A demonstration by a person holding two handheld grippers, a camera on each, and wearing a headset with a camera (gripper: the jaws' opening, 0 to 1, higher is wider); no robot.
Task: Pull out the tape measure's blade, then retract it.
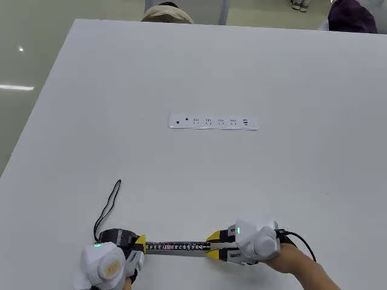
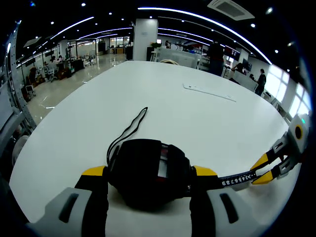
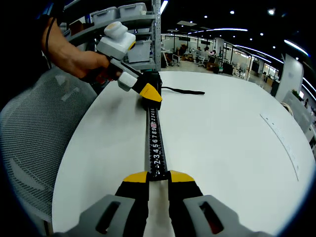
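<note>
White table (image 1: 254,78) spreads ahead. At its near edge your left gripper (image 2: 149,173) is clamped on the case (image 1: 116,236), and your right gripper (image 3: 158,176) pinches the blade (image 1: 176,246) tip. The blade runs left-right between them, so retracting likely means bringing your right gripper leftward along that line.

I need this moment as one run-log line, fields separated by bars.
left gripper: shut on tape measure case | right gripper: shut on blade | blade: partly out, stretched between grippers
</note>
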